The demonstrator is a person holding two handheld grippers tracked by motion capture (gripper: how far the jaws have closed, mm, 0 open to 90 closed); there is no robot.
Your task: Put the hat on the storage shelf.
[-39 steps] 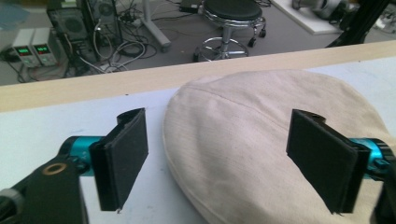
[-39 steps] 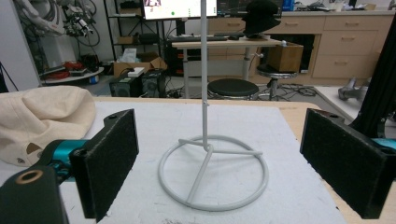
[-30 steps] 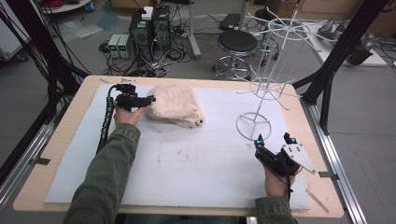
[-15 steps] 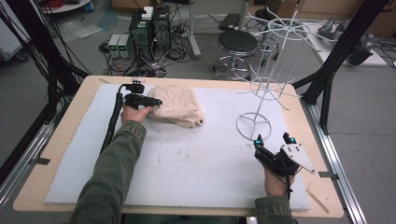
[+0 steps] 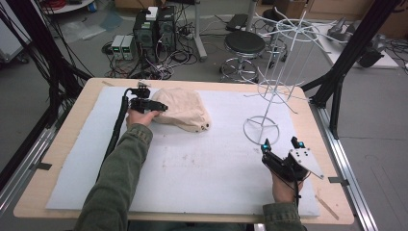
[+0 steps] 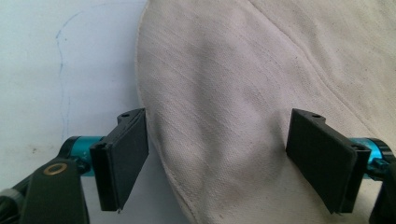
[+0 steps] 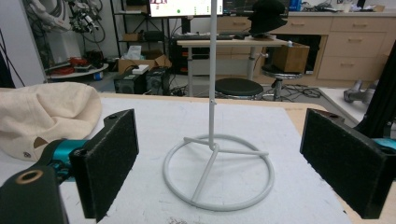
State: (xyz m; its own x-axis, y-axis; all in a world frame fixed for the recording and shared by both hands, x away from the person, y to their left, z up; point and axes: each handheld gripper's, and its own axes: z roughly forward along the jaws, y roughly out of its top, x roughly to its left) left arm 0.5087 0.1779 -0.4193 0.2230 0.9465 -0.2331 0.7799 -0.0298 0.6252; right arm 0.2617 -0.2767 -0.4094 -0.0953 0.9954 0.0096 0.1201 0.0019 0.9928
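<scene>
**Counter stock: one cap, one wire stand, two hand-held grippers**

Counter point(image 5: 57, 187): pale wood top, nearly all of it covered by a white mat point(image 5: 202, 168) with faint smudges at its middle.

Wire stand point(image 5: 272, 86): white, tall, with a ring base resting on the right part of the mat and thin arms spreading from its pole. In the right gripper view its base ring point(image 7: 218, 172) lies straight ahead between the two jaws, apart from both.

Cream cap point(image 5: 185, 108): soft cloth, lying on the far left part of the mat, well apart from the stand. Two small eyelets show on its near edge.

Left gripper point(image 5: 156, 106): held in the person's left hand point(image 5: 138, 117) at the cap's left edge. Jaws wide apart; in the left gripper view they straddle a fold of the cap point(image 6: 224, 107), one pad at the cloth's rim, the other over the cloth. Whether the pads touch it cannot be told.

Right gripper point(image 5: 280, 143): held at the near right of the mat, pointing at the stand's base, near it but not touching. Jaws wide apart, holding nothing.
</scene>
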